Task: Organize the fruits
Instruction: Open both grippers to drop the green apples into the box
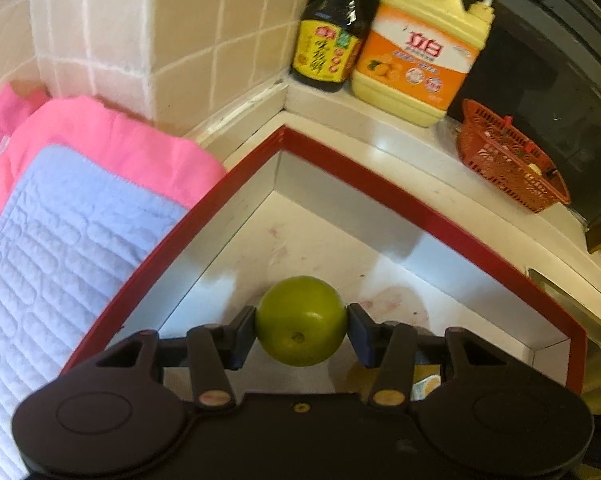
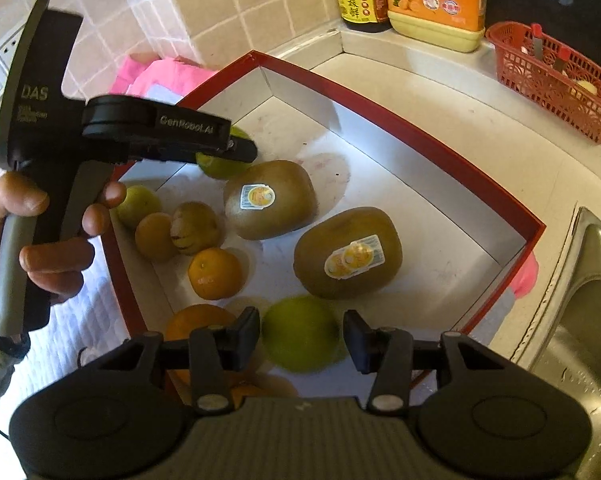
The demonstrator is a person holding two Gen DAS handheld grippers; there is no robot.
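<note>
A red-rimmed box (image 1: 420,204) with a white floor stands on the counter. My left gripper (image 1: 301,330) is shut on a green citrus fruit (image 1: 300,320) and holds it above the box floor. In the right wrist view that gripper (image 2: 236,148) hangs over the box's (image 2: 440,152) far left part with the green fruit (image 2: 220,164) in it. My right gripper (image 2: 301,336) is open around another green fruit (image 2: 300,334) near the box's front. Two kiwis (image 2: 270,200) (image 2: 348,254), an orange (image 2: 216,274) and several smaller fruits lie in the box.
A soy sauce bottle (image 1: 328,48) and a yellow detergent jug (image 1: 424,48) stand in the back corner. A red plastic basket (image 1: 508,160) sits to the right. Pink and blue cloths (image 1: 60,208) lie left of the box. A steel sink (image 2: 580,320) is at right.
</note>
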